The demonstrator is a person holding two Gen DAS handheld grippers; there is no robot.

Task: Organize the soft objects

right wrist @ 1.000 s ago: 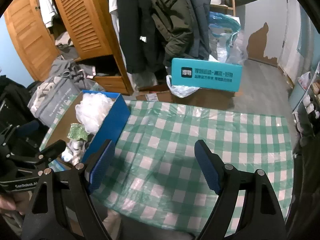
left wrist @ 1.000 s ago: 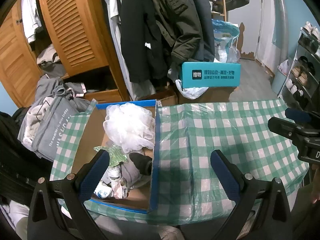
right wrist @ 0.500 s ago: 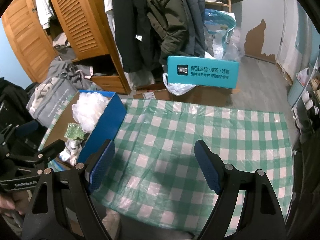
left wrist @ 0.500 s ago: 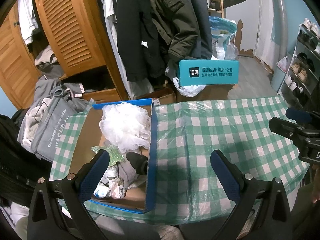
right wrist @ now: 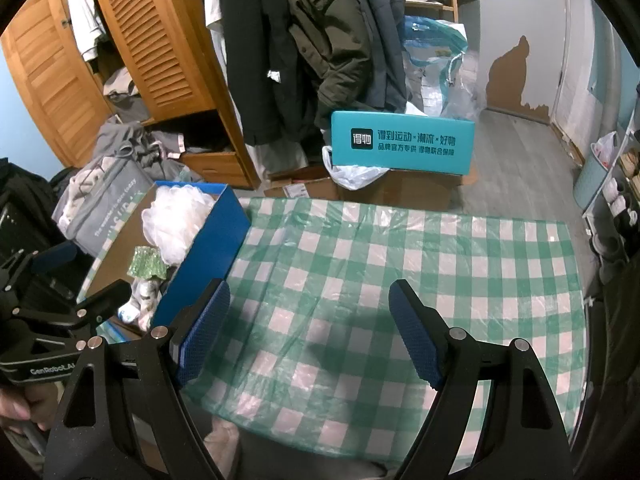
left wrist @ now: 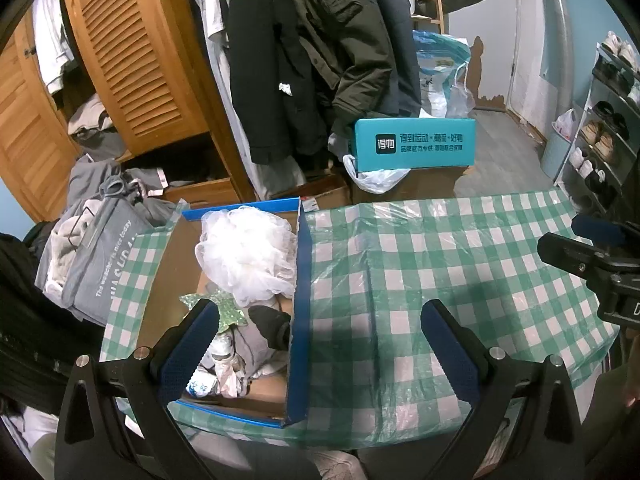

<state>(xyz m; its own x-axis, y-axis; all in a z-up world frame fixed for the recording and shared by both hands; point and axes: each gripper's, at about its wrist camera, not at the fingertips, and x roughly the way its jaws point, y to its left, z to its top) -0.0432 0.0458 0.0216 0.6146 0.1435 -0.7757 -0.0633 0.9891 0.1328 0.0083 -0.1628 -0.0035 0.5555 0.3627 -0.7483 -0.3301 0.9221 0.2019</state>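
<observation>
A blue-walled cardboard box (left wrist: 299,280) (right wrist: 208,248) stands at the left end of the green-checked table (left wrist: 440,264) (right wrist: 400,264). Inside it lie a white mesh bath pouf (left wrist: 246,256) (right wrist: 176,216), a green sequined star (left wrist: 224,312) (right wrist: 146,264), a black soft piece (left wrist: 272,322) and grey and white cloth items (left wrist: 244,352). My left gripper (left wrist: 320,340) hangs open above the box's right wall, holding nothing. My right gripper (right wrist: 310,330) is open over the bare tablecloth to the right of the box, with nothing between its fingers.
Behind the table hang dark coats (left wrist: 304,60) beside a wooden louvred wardrobe (left wrist: 136,64). A teal box (left wrist: 414,143) sits on a carton past the far edge. A grey bag with clothes (left wrist: 92,248) lies at the left; shoe shelves (left wrist: 600,132) stand at the right.
Both views have shifted a little, the table and box sliding slightly in frame. Both grippers stay open and nothing was picked up or let go.
</observation>
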